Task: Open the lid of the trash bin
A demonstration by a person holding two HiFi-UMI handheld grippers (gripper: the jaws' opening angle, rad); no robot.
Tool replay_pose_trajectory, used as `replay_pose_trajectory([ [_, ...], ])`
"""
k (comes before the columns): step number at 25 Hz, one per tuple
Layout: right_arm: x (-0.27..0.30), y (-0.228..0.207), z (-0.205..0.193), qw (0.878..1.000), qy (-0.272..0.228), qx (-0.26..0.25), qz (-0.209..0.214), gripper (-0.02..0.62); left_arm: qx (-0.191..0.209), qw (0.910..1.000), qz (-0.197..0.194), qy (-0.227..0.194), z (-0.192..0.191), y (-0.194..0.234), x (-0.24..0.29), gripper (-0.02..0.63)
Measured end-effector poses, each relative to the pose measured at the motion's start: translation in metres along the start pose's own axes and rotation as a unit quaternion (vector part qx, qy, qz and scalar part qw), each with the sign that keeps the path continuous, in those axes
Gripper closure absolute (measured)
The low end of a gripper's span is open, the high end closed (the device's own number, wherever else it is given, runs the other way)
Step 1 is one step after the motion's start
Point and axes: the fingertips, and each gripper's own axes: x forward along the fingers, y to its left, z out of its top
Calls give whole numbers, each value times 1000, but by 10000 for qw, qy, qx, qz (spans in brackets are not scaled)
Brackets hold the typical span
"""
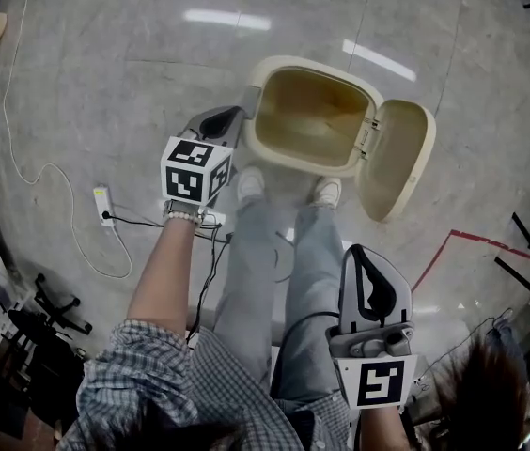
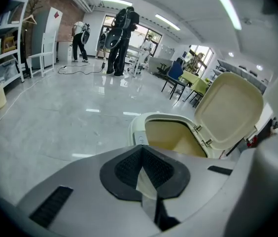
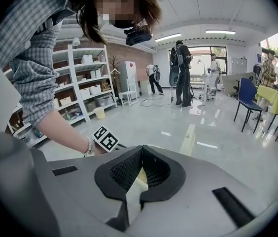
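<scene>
**Trash bin:** The trash bin (image 1: 267,150) stands on the grey floor (image 1: 133,54), directly in front of the person's shoes (image 1: 251,184). It is cream-coloured and its inside shows empty in the head view. The lid (image 1: 395,158) is already open. It hangs from its hinges on the bin's right side with its inner face exposed. In the left gripper view the lid (image 2: 230,107) stands up behind and to the right of the bin's opening, above the rim (image 2: 138,130).

**Left claw:** The left claw (image 1: 235,114) is held just beside the bin's left rim, pointing at it. Whether it touches the rim cannot be told. In its own view the left claw (image 2: 141,151) has its jaws closed together, with nothing between the pads.

**Right claw:** The right claw (image 1: 358,256) is held low beside the person's right leg, well apart from the bin and short of the lid. In its own view the right claw (image 3: 141,151) also has its jaws together, gripping nothing. The marker cube (image 3: 106,138) of the left gripper shows beyond it.

**Surroundings:** A power strip (image 1: 103,203) with a white cable lies on the floor to the left. A red line (image 1: 453,242) is marked on the floor to the right.
</scene>
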Motion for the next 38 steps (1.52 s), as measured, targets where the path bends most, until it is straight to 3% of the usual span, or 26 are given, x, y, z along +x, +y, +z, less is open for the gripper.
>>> replay_pose_trajectory([
  [5, -10, -10, 6, 9998, -76, 193, -57, 578, -96, 9998, -14, -152, 11, -12, -14, 601],
  [12, -30, -28, 22, 9997, -226, 52, -125, 578, -114, 9991, -96, -407, 34, -39, -41, 601],
  [20, -55, -47, 62, 9965, -737, 255, -316, 578, 641, 9956, -244, -642, 79, -82, -83, 601],
  [26, -86, -53, 102, 9936, -1021, 159, -452, 578, 827, 9931, -379, -740, 102, -113, -126, 601],
  [30, -99, -58, 128, 9910, -1221, 69, -546, 578, 1151, 9885, -559, -804, 129, -128, -148, 601],
  [38, -129, -65, 168, 9864, -1484, -103, -697, 578, 1282, 9820, -575, -1265, 177, -153, -206, 601],
])
